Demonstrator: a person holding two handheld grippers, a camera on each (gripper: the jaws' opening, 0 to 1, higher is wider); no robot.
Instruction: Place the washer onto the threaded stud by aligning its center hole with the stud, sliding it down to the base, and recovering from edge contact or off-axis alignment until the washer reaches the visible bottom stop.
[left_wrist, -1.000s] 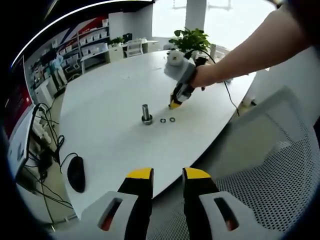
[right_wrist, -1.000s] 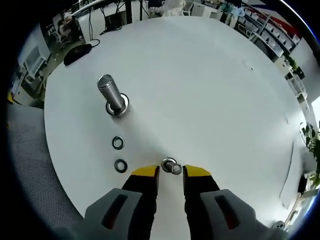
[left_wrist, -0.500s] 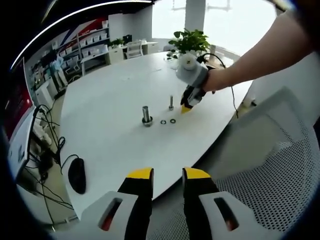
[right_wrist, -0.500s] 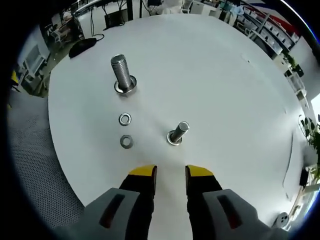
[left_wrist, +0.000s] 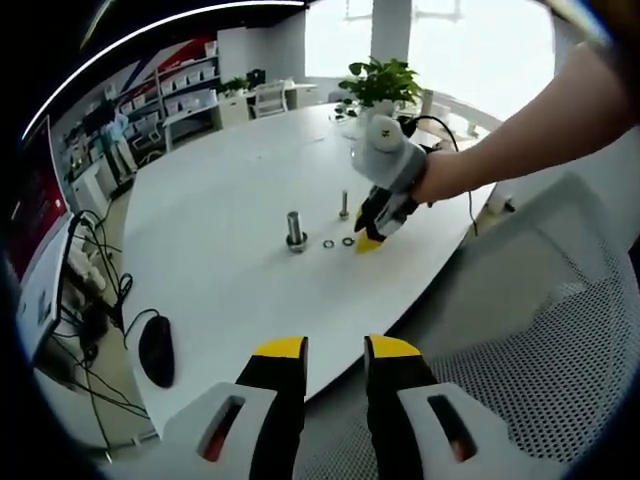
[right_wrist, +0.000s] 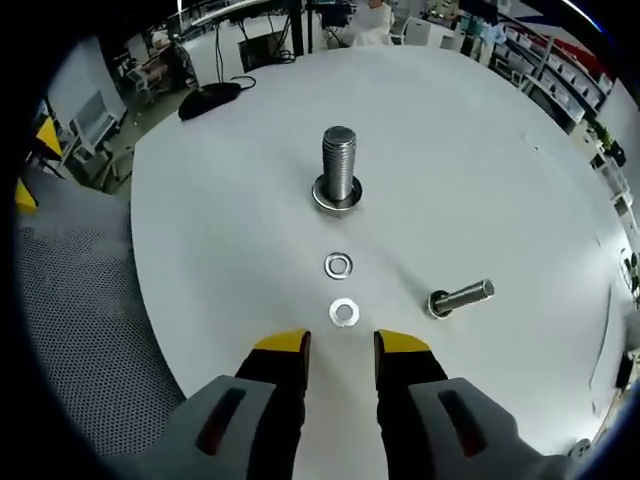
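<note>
2 washers (right_wrist: 344, 312) lie flat before our spread, empty right gripper (right_wrist: 342, 346); stud (right_wrist: 338, 182) upright beyond; left gripper (left_wrist: 334, 350) spread too.

The bench (right_wrist: 520, 130) is plain white. On it the big threaded stud (right_wrist: 338, 178), the smaller stud (right_wrist: 462, 297) and both washers (right_wrist: 339, 265) (right_wrist: 344, 312) are bright silver-grey metal. Each gripper (right_wrist: 340, 344) (left_wrist: 334, 348) has black jaws with yellow tips on a pale grey body. A black mouse (left_wrist: 153, 347) sits at lower left, a green-leaved plant (left_wrist: 380, 78) at top, and a grey mesh chair (left_wrist: 520, 380) shows a dotted pattern.
</note>
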